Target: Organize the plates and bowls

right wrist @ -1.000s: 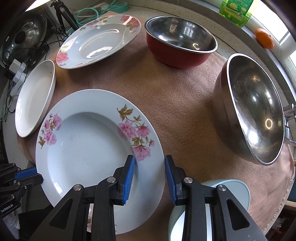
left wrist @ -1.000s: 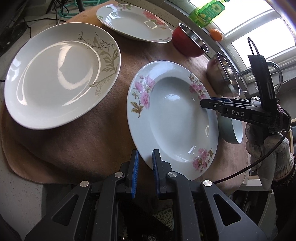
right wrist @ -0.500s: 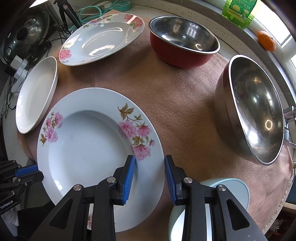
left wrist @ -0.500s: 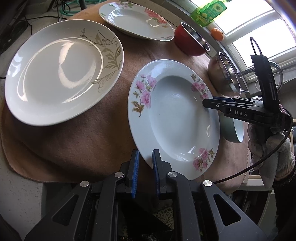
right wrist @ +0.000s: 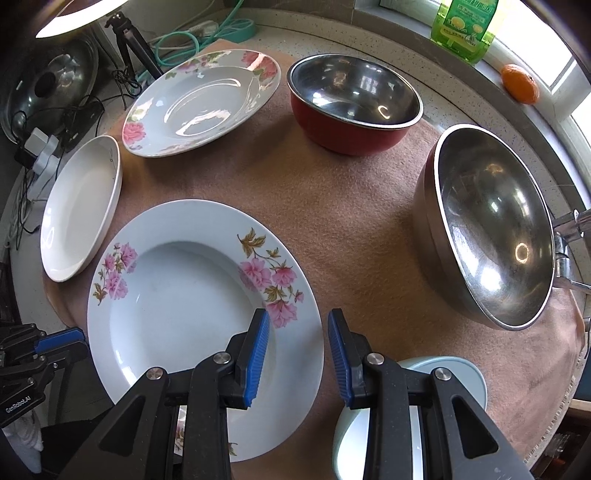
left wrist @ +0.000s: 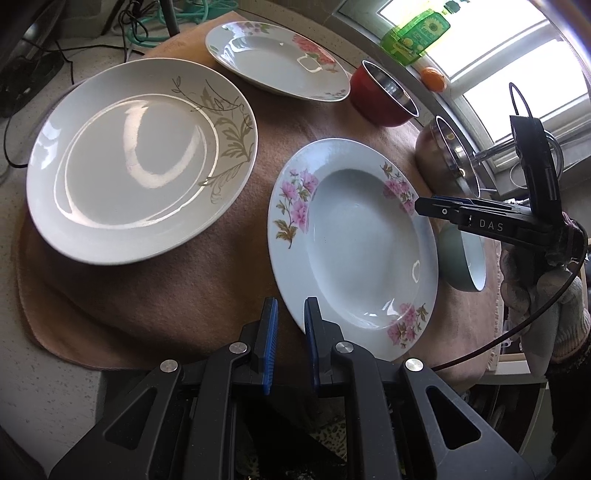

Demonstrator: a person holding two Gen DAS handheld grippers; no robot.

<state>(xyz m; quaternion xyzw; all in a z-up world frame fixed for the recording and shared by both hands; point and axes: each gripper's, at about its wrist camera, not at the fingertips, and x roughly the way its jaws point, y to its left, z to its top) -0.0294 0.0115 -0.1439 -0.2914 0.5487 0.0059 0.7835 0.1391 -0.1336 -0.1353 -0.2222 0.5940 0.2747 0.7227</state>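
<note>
Left wrist view: the left hand-held gripper hangs at the near rim of the pink-flowered soup plate, its blue pads a narrow gap apart with nothing between them; the plate's edge lies just beside the right pad, not inside. To lift this plate well, the rim should probably be fed squarely into that gap before closing, and the plate kept level. Left of the soup plate, apart from it, sits the leaf-patterned white plate; beyond it a rose-patterned plate, then a red bowl. The right hand-held gripper reaches over the soup plate's far rim, a gloved hand behind it.

Right wrist view: the right hand-held gripper's pads stand apart, empty, straddling the soup plate's rim from above. A pale green bowl lies directly beneath its right finger and may crowd a downward grasp. A steel bowl stands right of the soup plate on the brown mat, which covers the counter. A dish-soap bottle and an orange sit well beyond.
</note>
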